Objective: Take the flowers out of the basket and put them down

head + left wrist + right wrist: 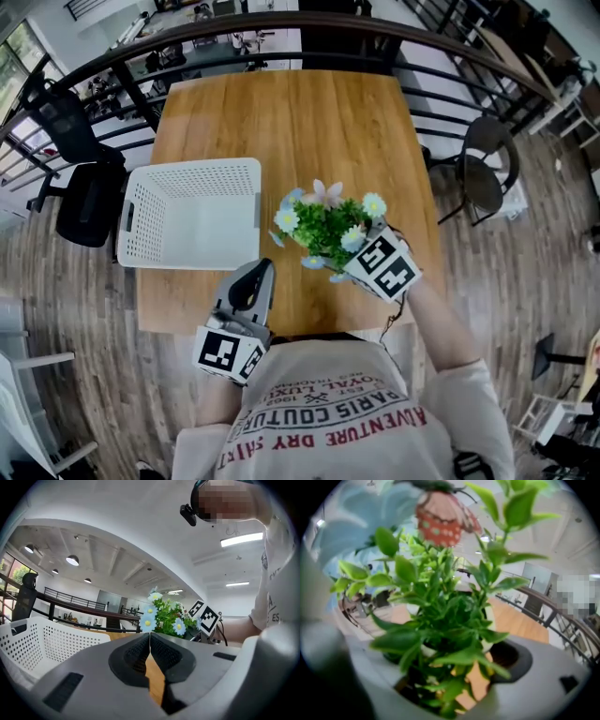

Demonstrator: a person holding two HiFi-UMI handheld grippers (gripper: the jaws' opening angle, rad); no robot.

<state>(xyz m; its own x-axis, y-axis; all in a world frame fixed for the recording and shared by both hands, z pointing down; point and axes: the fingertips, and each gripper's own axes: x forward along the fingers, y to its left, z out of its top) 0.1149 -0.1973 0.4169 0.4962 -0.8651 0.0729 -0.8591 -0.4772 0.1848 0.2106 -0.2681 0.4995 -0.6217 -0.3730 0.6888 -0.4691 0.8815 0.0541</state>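
Head view: flowers [328, 225] out of basket [192, 214], apparently clamped in right hand-held gripper [459, 677]; left hand-held gripper [149, 644] closed; set-down pending.

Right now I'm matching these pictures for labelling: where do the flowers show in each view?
Head view: flowers at centre, right of the white basket, held in the right hand-held gripper.
Left gripper view: flowers at centre, right of the basket.
Right gripper view: flowers fill the frame, stems between the jaws.
Shared landmark: the wooden table.
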